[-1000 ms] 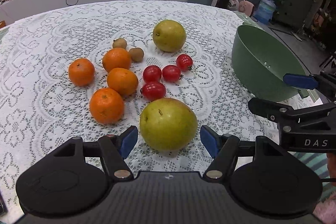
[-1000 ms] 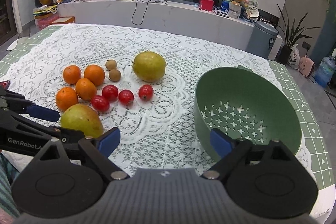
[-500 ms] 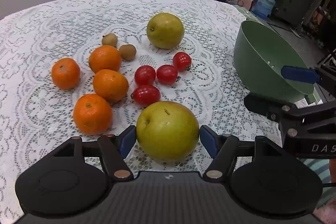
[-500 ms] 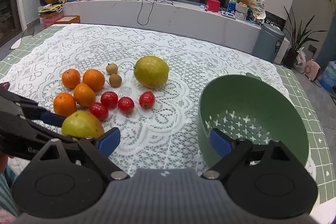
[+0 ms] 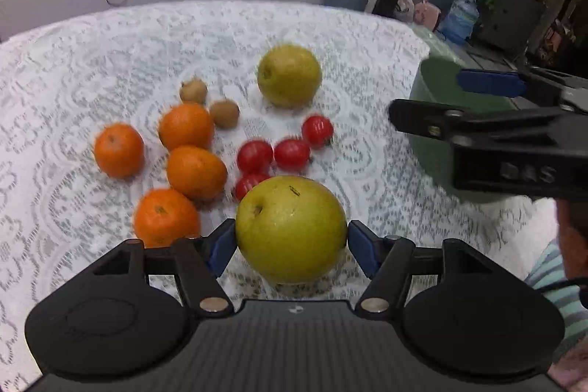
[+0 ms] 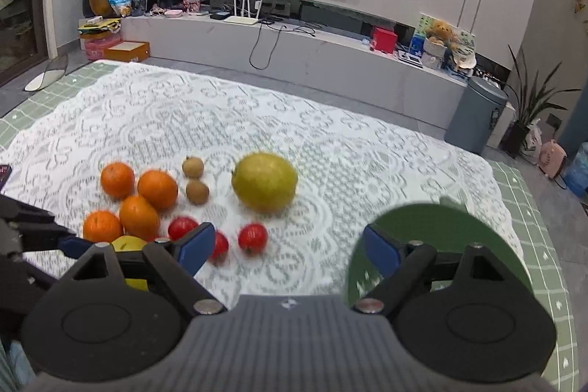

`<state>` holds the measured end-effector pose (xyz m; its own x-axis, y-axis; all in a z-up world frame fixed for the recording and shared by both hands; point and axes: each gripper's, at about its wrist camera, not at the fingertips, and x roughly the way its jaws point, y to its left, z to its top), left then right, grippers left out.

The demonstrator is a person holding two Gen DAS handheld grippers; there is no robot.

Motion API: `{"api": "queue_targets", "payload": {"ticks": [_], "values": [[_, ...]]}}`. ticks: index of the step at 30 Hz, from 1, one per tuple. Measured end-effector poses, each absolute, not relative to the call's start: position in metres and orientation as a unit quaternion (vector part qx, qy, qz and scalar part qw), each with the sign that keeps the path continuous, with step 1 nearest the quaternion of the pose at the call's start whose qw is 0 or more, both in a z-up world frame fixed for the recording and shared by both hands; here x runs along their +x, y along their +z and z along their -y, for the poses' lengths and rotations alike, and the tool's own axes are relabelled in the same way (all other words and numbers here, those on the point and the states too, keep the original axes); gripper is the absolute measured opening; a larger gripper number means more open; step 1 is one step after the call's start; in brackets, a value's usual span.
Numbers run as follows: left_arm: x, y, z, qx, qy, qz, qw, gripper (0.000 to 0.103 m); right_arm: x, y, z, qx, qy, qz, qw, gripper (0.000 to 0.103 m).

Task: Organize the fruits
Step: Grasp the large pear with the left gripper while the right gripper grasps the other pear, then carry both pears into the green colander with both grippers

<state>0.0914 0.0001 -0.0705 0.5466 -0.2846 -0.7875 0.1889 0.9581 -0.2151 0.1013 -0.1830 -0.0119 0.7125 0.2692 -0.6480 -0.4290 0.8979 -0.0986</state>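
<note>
Got my left gripper with its jaws clamped on the near pear just above the lace surface, my right gripper wide open holding nothing, oranges and tomatoes beyond, green bowl off right.

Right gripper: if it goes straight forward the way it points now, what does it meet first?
Probably nothing at once. The right gripper is open and empty, and bare lace tablecloth lies ahead. The nearest tomato sits slightly left of its line and the green bowl to the right; depth is unclear.
</note>
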Motion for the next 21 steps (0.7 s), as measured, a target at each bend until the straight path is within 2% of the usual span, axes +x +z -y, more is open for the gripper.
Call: {"api": "queue_targets", "payload": {"ticks": [10, 21], "values": [[0.103, -0.033, -0.026, -0.068, -0.082, -0.41, 0.906, 0.075, 0.164, -0.02, 0.153, -0.153, 0.223, -0.35, 0.897, 0.084], [0.119, -0.028, -0.056, -0.091, -0.036, -0.406, 0.909, 0.075, 0.2, -0.05, 0.114, -0.18, 0.243, -0.385, 0.872, 0.084]]}}
